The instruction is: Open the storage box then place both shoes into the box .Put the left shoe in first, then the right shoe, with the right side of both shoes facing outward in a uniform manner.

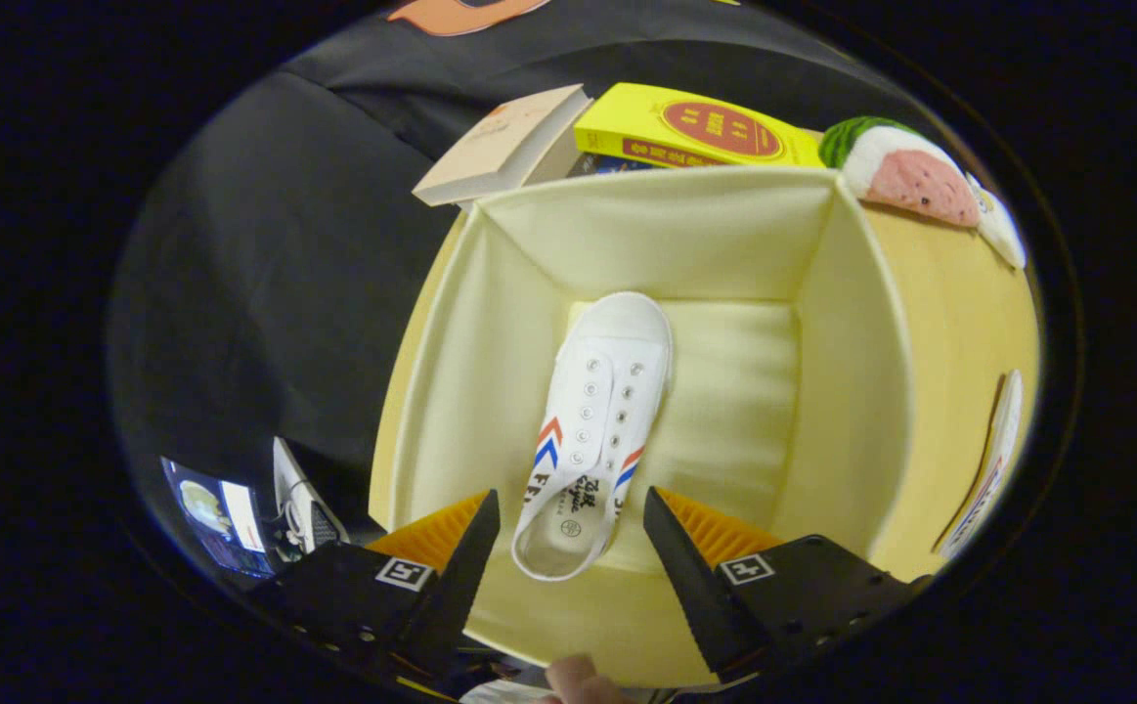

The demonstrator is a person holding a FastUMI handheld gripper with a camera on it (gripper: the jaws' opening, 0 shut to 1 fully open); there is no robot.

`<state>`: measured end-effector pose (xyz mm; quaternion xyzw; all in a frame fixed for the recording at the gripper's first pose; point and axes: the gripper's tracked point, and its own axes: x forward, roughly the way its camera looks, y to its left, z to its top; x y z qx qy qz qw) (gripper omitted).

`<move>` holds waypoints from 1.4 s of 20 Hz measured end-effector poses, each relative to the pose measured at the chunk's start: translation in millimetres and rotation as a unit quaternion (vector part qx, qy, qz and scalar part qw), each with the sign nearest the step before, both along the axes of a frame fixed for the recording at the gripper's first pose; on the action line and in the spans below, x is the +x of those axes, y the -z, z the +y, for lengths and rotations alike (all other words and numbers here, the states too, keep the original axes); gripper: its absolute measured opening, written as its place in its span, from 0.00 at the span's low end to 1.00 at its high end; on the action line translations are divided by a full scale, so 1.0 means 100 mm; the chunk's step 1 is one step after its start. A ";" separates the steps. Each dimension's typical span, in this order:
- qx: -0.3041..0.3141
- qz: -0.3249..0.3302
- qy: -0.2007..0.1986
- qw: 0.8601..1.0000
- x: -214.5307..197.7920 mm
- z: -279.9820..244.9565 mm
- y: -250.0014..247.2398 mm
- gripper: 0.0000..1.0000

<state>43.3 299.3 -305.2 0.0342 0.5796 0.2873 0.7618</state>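
Observation:
The cream fabric storage box [852, 381] stands open on a yellow table, seen from above. A white canvas shoe [597, 411] with red and blue chevrons lies on the box floor, toe pointing away, heel toward my fingers. My gripper [568, 548] hovers above the box's near wall with its black fingers spread wide; the heel shows in the gap between them, lower down and untouched. A second white shoe [993, 469] lies on the table outside the box's right wall, seen edge-on.
Beyond the box lie a beige book [495, 147], a yellow book [695, 132] and a watermelon-slice plush [905, 171]. The yellow table [949, 293] runs along the right. A dark floor with a sneaker [304, 508] lies to the left. A fingertip [578, 680] shows below the gripper.

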 end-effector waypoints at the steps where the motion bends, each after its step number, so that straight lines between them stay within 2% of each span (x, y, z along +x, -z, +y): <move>1: 0.007 -0.022 -0.002 1.000 0.04 -0.08 -0.18 0.91; 2: 0.017 -0.039 -0.005 0.999 0.04 -0.16 -0.34 0.97; 5: 0.032 -0.065 -0.011 0.997 0.00 -0.56 -0.66 0.96; 8: 0.026 -0.084 -0.019 0.996 0.01 -1.11 -0.70 0.96; 13: 0.009 -0.084 -0.016 0.996 0.05 -2.13 -0.38 0.96; 19: -0.034 -0.061 0.036 0.997 0.21 -3.35 0.13 0.96; 23: -0.094 -0.066 0.067 0.991 0.39 -4.13 0.49 0.96; 25: -0.118 -0.058 0.080 0.988 0.48 -4.40 0.68 0.96; 28: -0.123 -0.033 0.102 0.987 0.55 -4.63 0.87 0.96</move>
